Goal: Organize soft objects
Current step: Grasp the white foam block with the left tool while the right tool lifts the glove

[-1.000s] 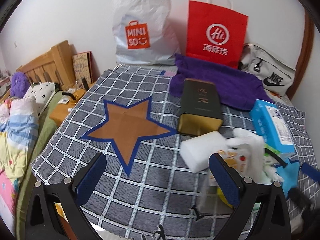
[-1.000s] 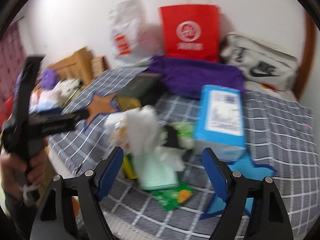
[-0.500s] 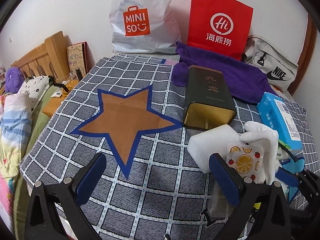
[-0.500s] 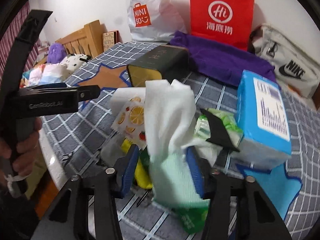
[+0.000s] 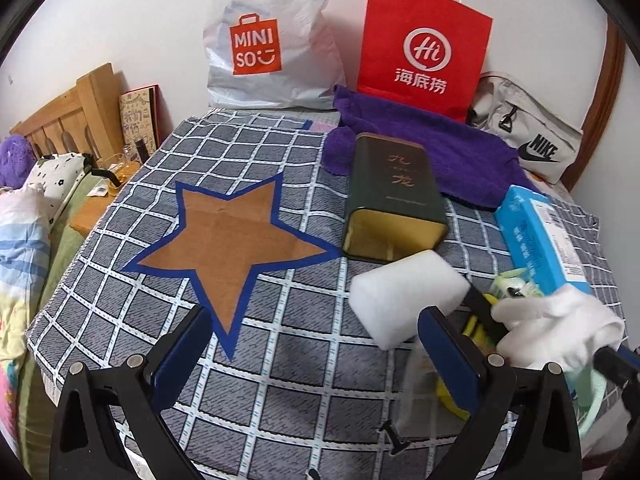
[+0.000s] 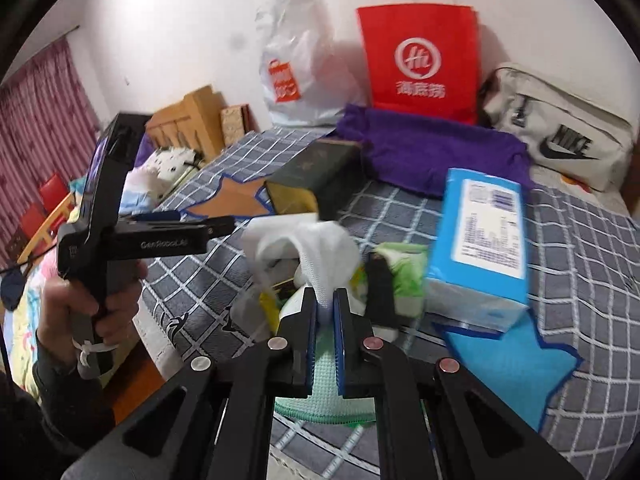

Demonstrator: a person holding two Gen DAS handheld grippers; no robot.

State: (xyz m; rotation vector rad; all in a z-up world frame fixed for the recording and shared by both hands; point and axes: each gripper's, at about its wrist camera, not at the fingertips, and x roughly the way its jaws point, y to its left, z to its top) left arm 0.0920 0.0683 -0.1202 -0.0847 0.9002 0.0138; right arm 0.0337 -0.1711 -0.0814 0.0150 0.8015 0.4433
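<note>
My right gripper (image 6: 325,300) is shut on a white and pale green cloth (image 6: 316,248) and holds it above a small pile of items near the table's front edge. The cloth also shows in the left wrist view (image 5: 560,328), with the right gripper's dark tips beside it. My left gripper (image 5: 312,344) is open and empty over the checked tablecloth (image 5: 280,360), just left of a white foam sponge (image 5: 408,296). A brown star patch (image 5: 232,240) lies ahead of it. A blue star patch (image 6: 508,352) lies at the right.
A dark green tin (image 5: 392,196) lies open-ended toward me. A blue tissue box (image 5: 540,236), a purple towel (image 5: 460,156), a Miniso bag (image 5: 264,40), a red paper bag (image 5: 424,48) and a Nike bag (image 5: 528,140) stand behind. A bed (image 5: 24,220) is at left.
My right gripper has closed on the white and green cloth and lifted it from the pile. The left gripper has moved slightly forward and stayed open.
</note>
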